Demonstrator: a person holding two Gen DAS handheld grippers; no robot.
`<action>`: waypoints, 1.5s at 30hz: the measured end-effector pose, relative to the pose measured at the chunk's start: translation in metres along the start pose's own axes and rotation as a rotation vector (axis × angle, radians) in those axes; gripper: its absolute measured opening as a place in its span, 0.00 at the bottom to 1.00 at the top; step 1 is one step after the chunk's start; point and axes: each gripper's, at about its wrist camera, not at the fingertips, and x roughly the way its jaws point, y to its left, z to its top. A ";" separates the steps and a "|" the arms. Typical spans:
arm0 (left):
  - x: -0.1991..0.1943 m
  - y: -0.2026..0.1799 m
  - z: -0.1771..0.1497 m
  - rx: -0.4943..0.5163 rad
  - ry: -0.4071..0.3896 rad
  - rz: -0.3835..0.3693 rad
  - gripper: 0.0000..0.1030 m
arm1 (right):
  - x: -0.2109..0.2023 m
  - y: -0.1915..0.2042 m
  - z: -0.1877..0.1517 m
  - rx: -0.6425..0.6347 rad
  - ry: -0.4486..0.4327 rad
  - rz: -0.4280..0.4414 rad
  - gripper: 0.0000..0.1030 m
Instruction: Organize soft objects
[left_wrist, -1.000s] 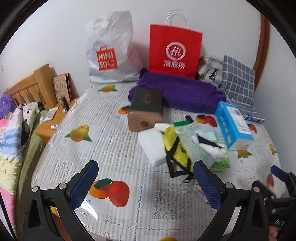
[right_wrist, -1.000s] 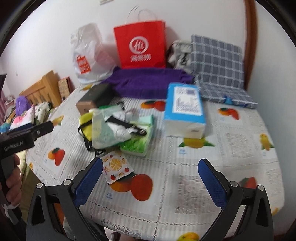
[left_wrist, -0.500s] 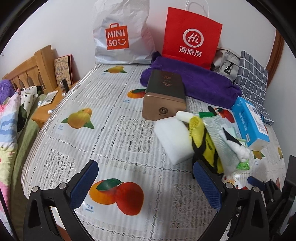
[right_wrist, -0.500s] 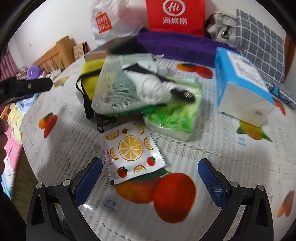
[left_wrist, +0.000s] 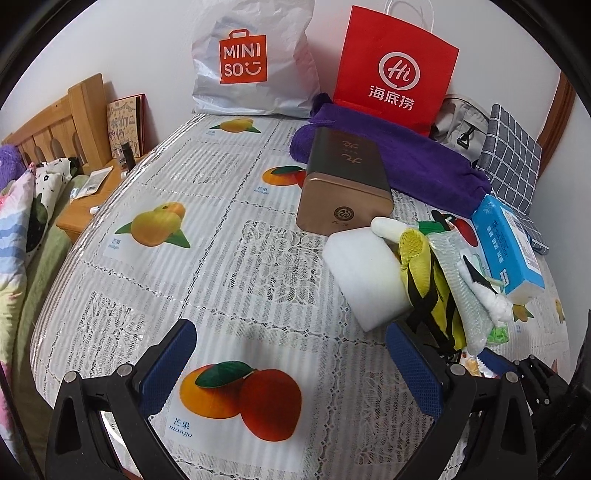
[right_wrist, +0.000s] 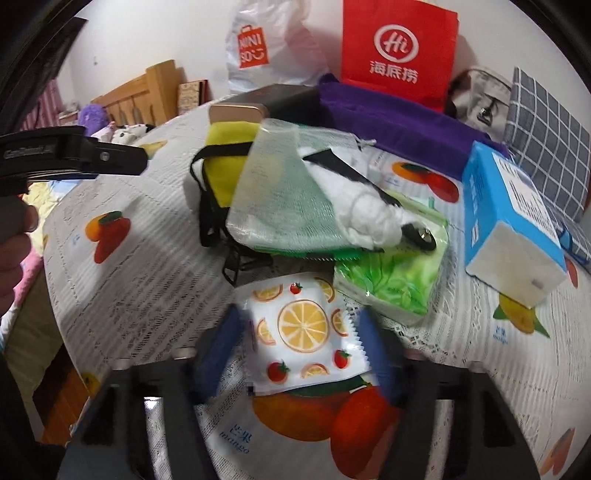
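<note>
Soft objects are shown heaped, unsorted, near the middle of the table (left_wrist: 155, 266): a white foam block (left_wrist: 364, 273), a yellow strapped bag (right_wrist: 225, 162), a mesh pouch (right_wrist: 284, 199), a green tissue pack (right_wrist: 391, 284) and a citrus-print sachet (right_wrist: 306, 332) at the pile's near edge. Nothing is seen set aside, so the task is judged barely begun. The right gripper (right_wrist: 303, 354) is placed astride the sachet, its fingers (right_wrist: 218, 354) narrowed to either edge; motion blur prevents contact from being confirmed, and a grasp is perhaps imminent. The left gripper (left_wrist: 291, 369) is held over bare cloth, fingers (left_wrist: 168, 358) spread, nothing between them. The sachet is almost wholly hidden in the left view behind the pile.
</note>
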 end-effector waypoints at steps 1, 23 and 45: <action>0.000 0.000 0.000 0.001 0.001 0.000 1.00 | 0.000 0.001 0.000 -0.007 0.000 0.000 0.45; -0.002 -0.037 0.007 0.063 -0.022 -0.075 0.88 | -0.036 -0.039 -0.019 0.104 -0.036 0.043 0.27; 0.015 -0.016 0.027 0.002 -0.012 -0.044 0.63 | -0.034 -0.098 -0.038 0.241 -0.030 -0.024 0.28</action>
